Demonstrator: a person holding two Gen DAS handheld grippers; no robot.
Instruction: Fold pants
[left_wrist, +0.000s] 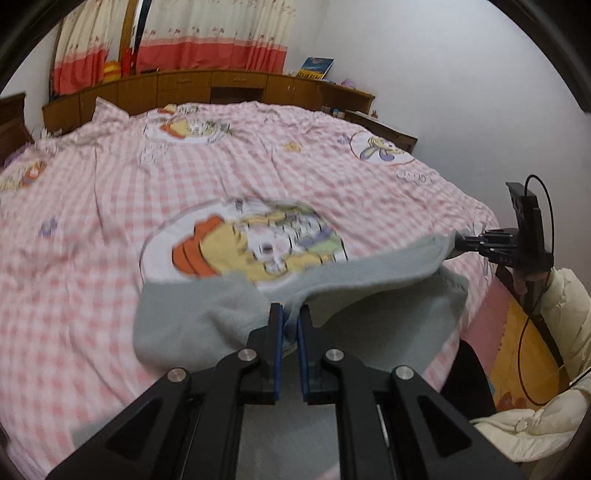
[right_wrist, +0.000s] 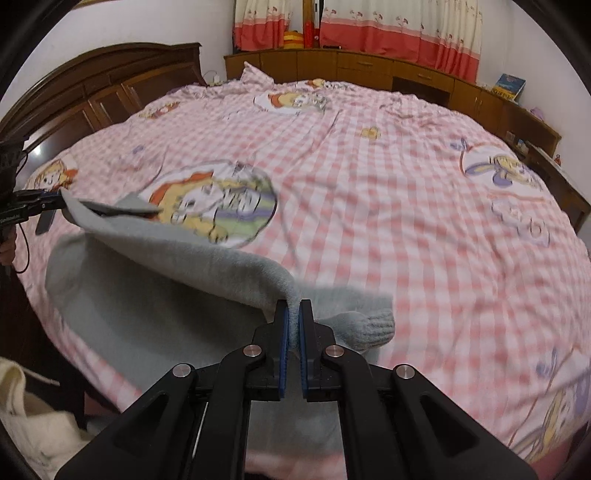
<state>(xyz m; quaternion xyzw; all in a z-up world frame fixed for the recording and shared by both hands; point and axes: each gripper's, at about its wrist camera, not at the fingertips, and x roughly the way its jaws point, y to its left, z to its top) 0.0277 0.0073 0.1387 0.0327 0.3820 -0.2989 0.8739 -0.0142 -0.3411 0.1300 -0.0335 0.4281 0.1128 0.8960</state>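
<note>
The left gripper (left_wrist: 290, 314) is clamped on one edge of the grey pants (left_wrist: 192, 317), its blue pads (left_wrist: 277, 339) pinching the fleece. The right gripper (right_wrist: 294, 312) grips another edge the same way, near a ribbed cuff (right_wrist: 373, 326). Between them the pants hang lifted in a sagging span over the near edge of the bed (right_wrist: 369, 184), part still draped on the pink checked cover. A cream sleeve (left_wrist: 565, 306) shows at right, wooden cabinets (left_wrist: 184, 83) and curtains (left_wrist: 207, 40) far behind.
</note>
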